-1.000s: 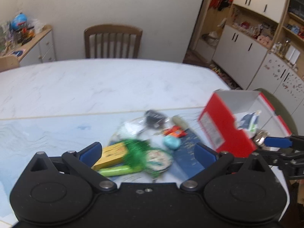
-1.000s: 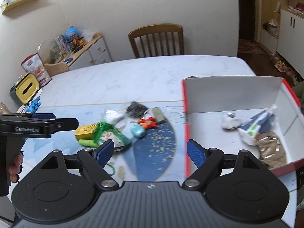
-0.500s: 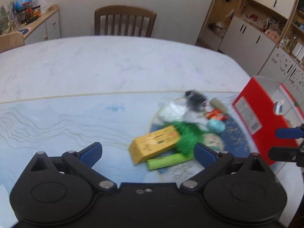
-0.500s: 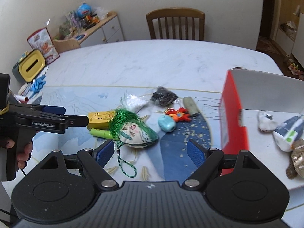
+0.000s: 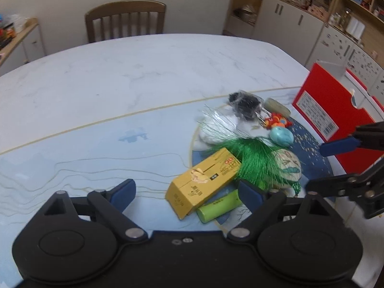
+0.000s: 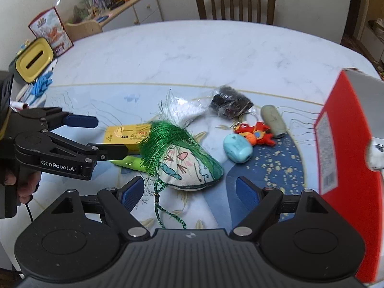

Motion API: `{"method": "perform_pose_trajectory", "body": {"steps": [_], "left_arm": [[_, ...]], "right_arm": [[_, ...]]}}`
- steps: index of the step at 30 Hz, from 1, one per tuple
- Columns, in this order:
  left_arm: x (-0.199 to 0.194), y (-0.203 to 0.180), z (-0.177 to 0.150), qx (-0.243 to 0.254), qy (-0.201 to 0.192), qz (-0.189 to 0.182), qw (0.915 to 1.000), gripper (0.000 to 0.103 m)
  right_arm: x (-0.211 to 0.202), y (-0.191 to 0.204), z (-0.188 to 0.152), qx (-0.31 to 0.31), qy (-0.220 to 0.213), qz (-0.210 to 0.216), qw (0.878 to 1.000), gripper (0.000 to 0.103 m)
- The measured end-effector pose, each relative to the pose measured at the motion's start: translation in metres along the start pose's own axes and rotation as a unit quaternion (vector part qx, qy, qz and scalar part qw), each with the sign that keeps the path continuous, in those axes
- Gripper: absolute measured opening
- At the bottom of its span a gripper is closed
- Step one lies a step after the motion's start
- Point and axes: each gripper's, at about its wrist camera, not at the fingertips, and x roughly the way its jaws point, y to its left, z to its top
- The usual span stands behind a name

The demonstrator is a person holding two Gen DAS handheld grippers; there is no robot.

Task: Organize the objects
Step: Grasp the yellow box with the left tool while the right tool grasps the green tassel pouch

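On table mat (image 6: pixel 100 100), clutter pile beside red box (image 6: pixel 345 144). Left gripper (image 5: pixel 187 189) spread wide over yellow carton (image 5: pixel 204 182); right gripper (image 6: pixel 189 189) spread over green-tasselled pouch (image 6: pixel 189 165). Approach step; next: descend, clamp, carry to box.

Both wrist views look down, close, sharing the yellow box (image 5: pixel 204 182)

On the table (image 6: pixel 216 48) lay one yellow carton (image 6: pixel 124 135), one green tube (image 5: pixel 219 206), one green-tasselled cloth pouch (image 6: pixel 189 168), one turquoise stone (image 6: pixel 237 148), one red-orange charm (image 6: pixel 255 133), one grey oval (image 6: pixel 273 121), one black packet (image 6: pixel 228 103) and one white bag (image 5: pixel 216 129). At the right edge stood one red box (image 6: pixel 345 148). There were two grippers and one chair (image 6: pixel 235 3).
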Motion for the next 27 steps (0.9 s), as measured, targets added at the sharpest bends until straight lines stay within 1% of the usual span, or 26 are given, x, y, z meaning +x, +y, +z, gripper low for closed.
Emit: {"method": "perform_pose_trajectory", "body": {"steps": [3, 7, 9, 11, 12, 14, 17, 22, 24, 26, 27], "left_arm": [[0.006, 0.001, 0.001, 0.005, 0.003, -0.009, 0.9999, 0.086], [0.013, 0.003, 0.003, 0.010, 0.011, -0.028, 0.9995, 0.077], [0.016, 0.002, 0.004, 0.011, 0.012, -0.037, 0.9992, 0.075], [0.018, 0.003, 0.006, 0.007, 0.014, -0.044, 0.9989, 0.070], [0.019, 0.003, 0.006, 0.007, 0.014, -0.046, 0.9988, 0.069], [0.020, 0.002, 0.007, 0.010, 0.013, -0.050, 0.9986, 0.063], [0.020, 0.002, 0.007, 0.008, 0.012, -0.056, 0.9983, 0.058], [0.018, 0.003, 0.006, -0.002, 0.012, -0.066, 0.9977, 0.047], [0.018, 0.003, 0.005, -0.003, 0.012, -0.066, 0.9977, 0.045], [0.017, 0.002, 0.005, -0.005, 0.012, -0.070, 0.9975, 0.037], [0.016, 0.002, 0.004, -0.007, 0.011, -0.073, 0.9973, 0.035]], "right_arm": [[0.009, 0.002, 0.002, -0.003, 0.006, 0.000, 1.000, 0.084], [0.018, -0.002, 0.005, 0.006, 0.011, 0.007, 1.000, 0.084], [0.022, -0.003, 0.007, 0.006, 0.011, 0.008, 1.000, 0.084], [0.026, -0.005, 0.008, 0.007, 0.015, 0.004, 1.000, 0.084], [0.028, -0.006, 0.009, 0.008, 0.016, 0.004, 1.000, 0.084], [0.031, -0.008, 0.009, 0.012, 0.018, 0.006, 1.000, 0.084], [0.034, -0.006, 0.010, 0.008, 0.020, 0.008, 1.000, 0.084], [0.035, -0.003, 0.010, 0.004, 0.023, 0.015, 1.000, 0.077], [0.035, -0.003, 0.010, 0.005, 0.024, 0.014, 1.000, 0.070], [0.034, -0.004, 0.009, 0.009, 0.023, 0.015, 1.000, 0.069], [0.033, -0.004, 0.009, 0.011, 0.021, 0.016, 1.000, 0.067]]}}
